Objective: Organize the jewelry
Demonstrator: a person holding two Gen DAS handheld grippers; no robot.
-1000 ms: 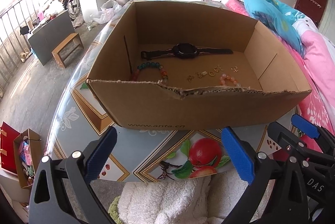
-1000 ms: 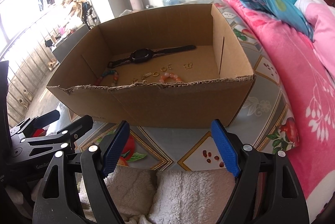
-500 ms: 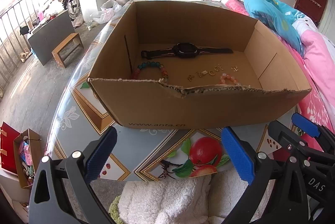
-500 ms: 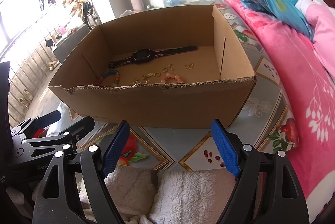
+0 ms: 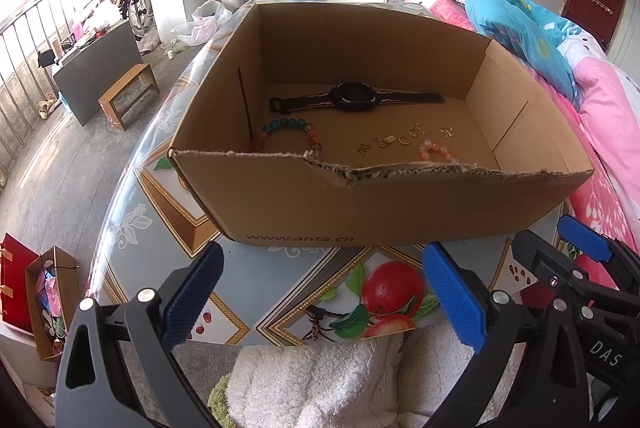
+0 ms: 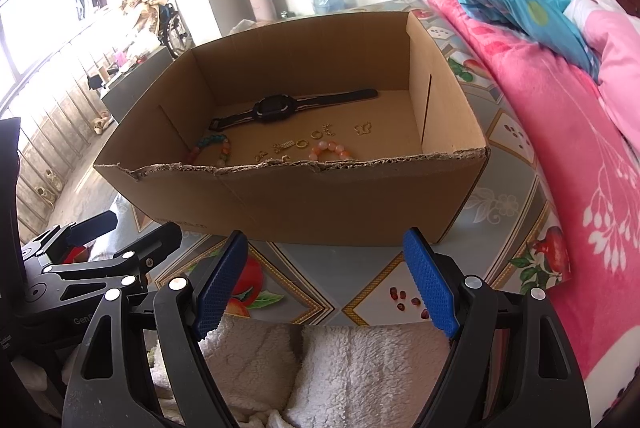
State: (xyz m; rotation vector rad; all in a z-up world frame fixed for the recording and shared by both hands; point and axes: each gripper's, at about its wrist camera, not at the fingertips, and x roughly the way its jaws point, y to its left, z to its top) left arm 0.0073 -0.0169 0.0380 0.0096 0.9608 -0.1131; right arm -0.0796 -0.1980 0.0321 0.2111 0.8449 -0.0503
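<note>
We hold the left gripper (image 5: pixel 320 292) and right gripper (image 6: pixel 326 282) side by side before the box (image 5: pixel 400 204) on the table (image 5: pixel 280 284), the fingers of both spread wide and holding nothing. In the box lie the watch (image 5: pixel 354 97) along the back, a multicoloured bracelet (image 5: pixel 288 134) at the left, small gold pieces (image 5: pixel 394 140) in a row mid-floor and a pink bracelet (image 5: pixel 436 151) near the front wall. The scene suits a finished sort or one pending, so whichever piece we reach for, we should come down over the torn front wall and pinch low.

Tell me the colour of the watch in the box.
Black, strap and case alike; the watch shows best in the left wrist view.
</note>
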